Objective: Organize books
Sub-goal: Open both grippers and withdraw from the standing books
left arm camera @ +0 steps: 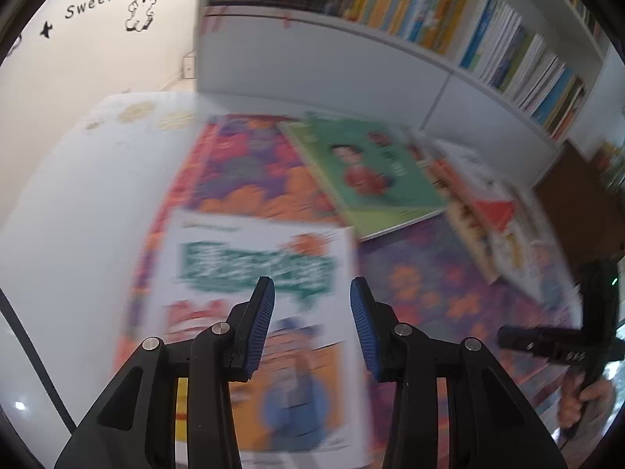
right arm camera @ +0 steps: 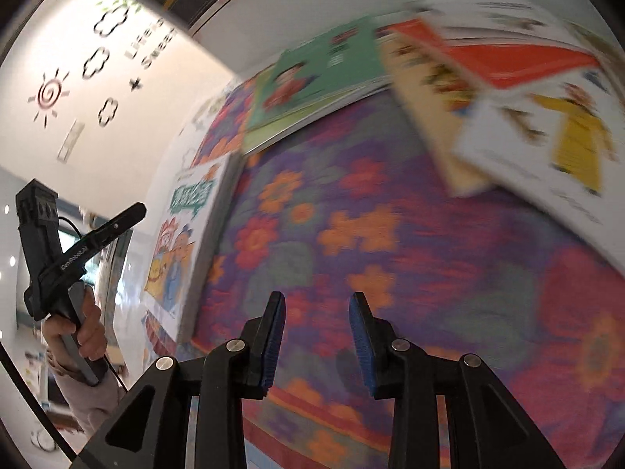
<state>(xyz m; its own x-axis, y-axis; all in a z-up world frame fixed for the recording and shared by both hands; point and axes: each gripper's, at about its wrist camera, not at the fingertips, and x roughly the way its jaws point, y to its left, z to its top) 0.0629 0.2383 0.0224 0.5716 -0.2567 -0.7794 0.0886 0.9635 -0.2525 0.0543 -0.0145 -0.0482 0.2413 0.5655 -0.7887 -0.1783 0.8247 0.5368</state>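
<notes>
floral cloth [right arm camera: 351, 242] on the surface carries loose books: white book [left arm camera: 254, 273] under left gripper [left arm camera: 312, 305], green book [left arm camera: 371, 172] beyond, red-roofed book [right arm camera: 508, 90] right. both jaws spread, empty. right gripper [right arm camera: 317, 320] over bare cloth. best: square books first, pinch at an edge.

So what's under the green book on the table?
The green book lies on the flowered cloth and overlaps a book with a red shape on its cover at its right edge. Whatever sits beneath its middle is covered.
</notes>
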